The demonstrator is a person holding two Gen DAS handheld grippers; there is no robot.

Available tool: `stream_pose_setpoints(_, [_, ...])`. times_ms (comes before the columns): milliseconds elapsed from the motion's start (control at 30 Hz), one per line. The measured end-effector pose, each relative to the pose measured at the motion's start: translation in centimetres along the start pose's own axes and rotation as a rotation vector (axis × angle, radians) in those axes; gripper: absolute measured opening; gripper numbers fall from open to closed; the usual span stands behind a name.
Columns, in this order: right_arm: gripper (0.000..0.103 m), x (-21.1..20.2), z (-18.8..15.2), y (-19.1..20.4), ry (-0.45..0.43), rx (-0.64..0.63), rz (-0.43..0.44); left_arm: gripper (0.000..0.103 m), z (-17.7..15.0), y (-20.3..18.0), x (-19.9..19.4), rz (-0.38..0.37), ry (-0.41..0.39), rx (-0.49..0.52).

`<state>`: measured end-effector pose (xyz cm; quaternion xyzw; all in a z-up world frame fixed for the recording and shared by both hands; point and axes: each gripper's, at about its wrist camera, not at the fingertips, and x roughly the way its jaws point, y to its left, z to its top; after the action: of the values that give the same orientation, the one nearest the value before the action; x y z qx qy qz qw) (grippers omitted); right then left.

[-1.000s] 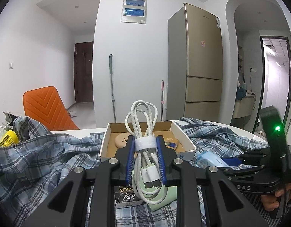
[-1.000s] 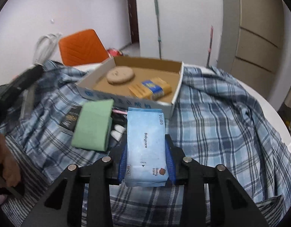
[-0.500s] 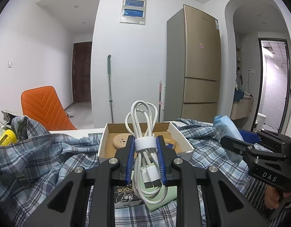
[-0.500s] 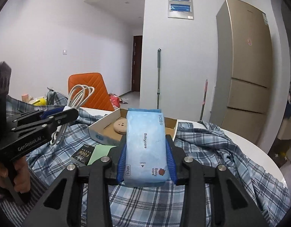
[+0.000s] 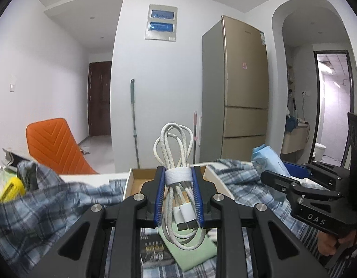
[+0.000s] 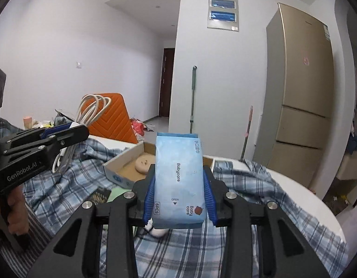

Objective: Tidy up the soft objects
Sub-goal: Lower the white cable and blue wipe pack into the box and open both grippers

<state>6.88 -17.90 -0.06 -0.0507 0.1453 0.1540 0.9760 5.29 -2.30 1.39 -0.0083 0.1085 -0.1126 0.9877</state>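
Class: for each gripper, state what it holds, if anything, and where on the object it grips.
Left gripper: the coiled white cable, clamped across its strapped middle. Right gripper: the blue wipes pack, squeezed by its long side edges.

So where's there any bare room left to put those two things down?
Inside the cardboard box, the brown floor beside the round tan disc shows bare; part is hidden. The plaid shirt right of the box lies free, then the white table edge. In front of the box it's crowded: green pad, dark packet.
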Motion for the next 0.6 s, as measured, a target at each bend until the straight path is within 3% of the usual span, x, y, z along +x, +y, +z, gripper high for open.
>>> stream_pose_setpoints(167, [0.036, -0.3, 3.0, -0.6, -0.085, 0.008, -0.036, 0.024, 3.8, 0.7, 0.4, 0.006, -0.071, -0.049])
stream_pose_setpoints(433, [0.036, 3.2, 8.9, -2.3, -0.190, 0.065, -0.103, 0.024, 7.1, 1.4, 4.1, 0.028, -0.191, -0.003])
stream_pose_setpoints(600, [0.036, 6.7, 10.8, -2.8, -0.184, 0.073, -0.125, 0.024, 7.0, 2.5, 8.3, 0.027, -0.163, 0.012])
